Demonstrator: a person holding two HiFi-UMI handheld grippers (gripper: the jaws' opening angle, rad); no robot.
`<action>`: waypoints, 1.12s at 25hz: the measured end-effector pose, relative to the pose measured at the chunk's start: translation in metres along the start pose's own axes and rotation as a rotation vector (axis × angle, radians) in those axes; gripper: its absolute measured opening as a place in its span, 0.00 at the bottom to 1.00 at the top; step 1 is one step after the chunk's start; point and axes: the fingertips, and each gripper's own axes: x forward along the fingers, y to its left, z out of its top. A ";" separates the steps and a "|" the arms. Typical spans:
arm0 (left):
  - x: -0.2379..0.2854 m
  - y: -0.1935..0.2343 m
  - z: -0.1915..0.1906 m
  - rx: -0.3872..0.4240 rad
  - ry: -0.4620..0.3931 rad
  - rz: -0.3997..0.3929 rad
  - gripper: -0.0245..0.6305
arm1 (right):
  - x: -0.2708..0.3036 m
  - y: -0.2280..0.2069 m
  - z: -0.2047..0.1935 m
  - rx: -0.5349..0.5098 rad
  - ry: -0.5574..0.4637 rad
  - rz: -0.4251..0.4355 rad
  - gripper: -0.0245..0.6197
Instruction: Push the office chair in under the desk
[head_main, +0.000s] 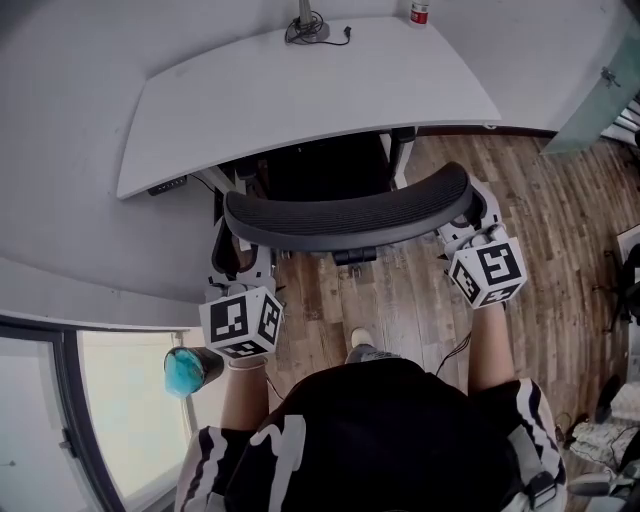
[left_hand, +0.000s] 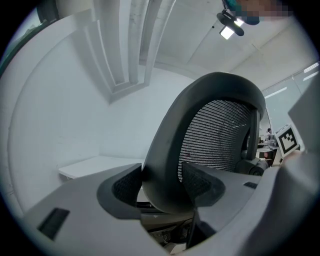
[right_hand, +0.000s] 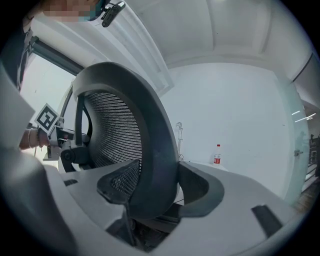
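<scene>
The left claw holds the left edge of the office chair back, with both jaws pressed on the dark rim. The right claw holds the right edge the same way. The chair stands on the wood floor. Its seat is partly under the white counter and its back is just outside. A small bottle stands at the counter's far edge.
</scene>
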 end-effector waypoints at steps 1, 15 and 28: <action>0.003 -0.001 0.000 0.001 0.001 0.003 0.41 | 0.002 -0.002 0.000 -0.001 0.001 0.001 0.43; 0.042 -0.015 0.000 0.008 -0.001 0.033 0.41 | 0.032 -0.042 -0.005 -0.007 -0.003 0.035 0.43; 0.074 -0.021 0.000 0.020 0.005 0.055 0.41 | 0.057 -0.067 -0.007 -0.013 -0.005 0.055 0.43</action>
